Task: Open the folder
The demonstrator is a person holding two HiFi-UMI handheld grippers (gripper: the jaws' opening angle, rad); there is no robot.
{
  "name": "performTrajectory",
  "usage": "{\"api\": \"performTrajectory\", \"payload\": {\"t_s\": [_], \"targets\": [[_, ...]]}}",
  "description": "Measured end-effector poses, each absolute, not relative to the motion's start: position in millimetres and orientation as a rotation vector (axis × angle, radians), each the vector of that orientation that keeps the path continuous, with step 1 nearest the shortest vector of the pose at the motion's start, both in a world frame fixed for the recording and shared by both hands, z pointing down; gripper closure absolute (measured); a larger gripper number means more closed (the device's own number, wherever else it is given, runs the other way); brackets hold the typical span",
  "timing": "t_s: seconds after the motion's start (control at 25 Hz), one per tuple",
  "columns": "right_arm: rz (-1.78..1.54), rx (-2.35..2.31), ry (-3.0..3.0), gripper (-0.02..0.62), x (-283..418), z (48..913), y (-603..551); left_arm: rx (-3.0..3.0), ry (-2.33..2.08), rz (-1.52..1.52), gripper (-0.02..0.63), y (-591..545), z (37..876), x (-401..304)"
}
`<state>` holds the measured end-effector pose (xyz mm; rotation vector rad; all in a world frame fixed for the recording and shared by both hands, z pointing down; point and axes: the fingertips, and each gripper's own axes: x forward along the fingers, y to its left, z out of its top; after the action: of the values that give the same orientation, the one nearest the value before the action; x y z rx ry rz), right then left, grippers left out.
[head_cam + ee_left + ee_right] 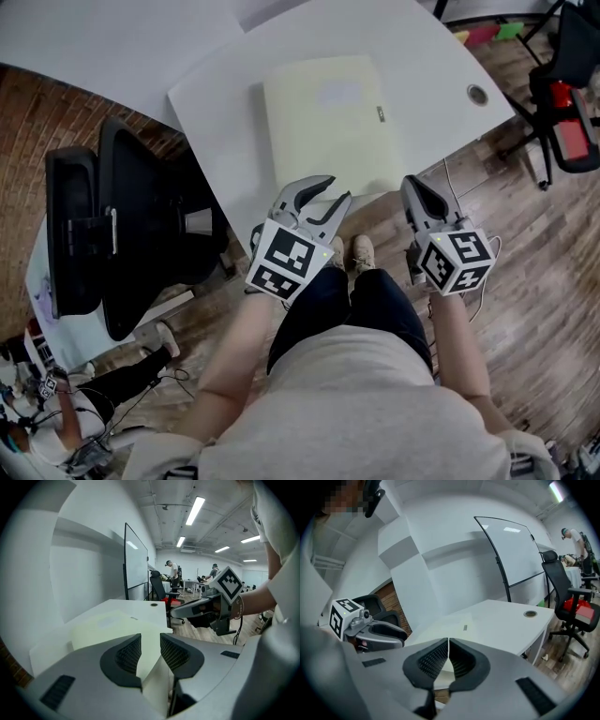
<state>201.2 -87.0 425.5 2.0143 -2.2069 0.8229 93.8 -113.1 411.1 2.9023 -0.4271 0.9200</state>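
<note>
A pale yellow folder (pixel 328 122) lies shut and flat on the white table (pixel 216 103), near its front edge. My left gripper (pixel 332 193) hovers at the folder's near edge, jaws apart, with nothing pressed between them. In the left gripper view the folder (pixel 108 625) shows through the gap of the left gripper (pixel 151 645). My right gripper (pixel 413 185) is shut and empty, just right of the folder's near right corner. In the right gripper view the right gripper (pixel 448 649) has its pads together, and the folder (pixel 452 623) lies beyond them.
A black office chair (pixel 122 225) stands left of the table. Another chair with a red part (pixel 572 94) stands at the far right. A cable hole (pixel 478 94) sits in the table's right corner. A whiteboard (pixel 136 564) stands behind the table. The person's shoes (pixel 361 251) rest on the wooden floor.
</note>
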Motion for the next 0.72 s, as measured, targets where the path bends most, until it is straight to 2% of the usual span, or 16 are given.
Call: {"api": "performTrajectory", "payload": {"t_s": [0.12,0.4,0.72], "targets": [[0.842,2.039,-2.186,0.572,206.3,430.3,-84.3,2.927,-0.4,1.004,0.446,-109.7,420.1,96.8],[0.895,2.089,-2.143,0.572,217.8,444.1,-82.2,2.945,-0.372,1.117,0.393,-107.4,436.7,104.2],[0.933,2.103,-2.126,0.572,224.5,455.5,-84.8,3.053,-0.276,1.38,0.387,-100.1,461.0,109.2]]}}
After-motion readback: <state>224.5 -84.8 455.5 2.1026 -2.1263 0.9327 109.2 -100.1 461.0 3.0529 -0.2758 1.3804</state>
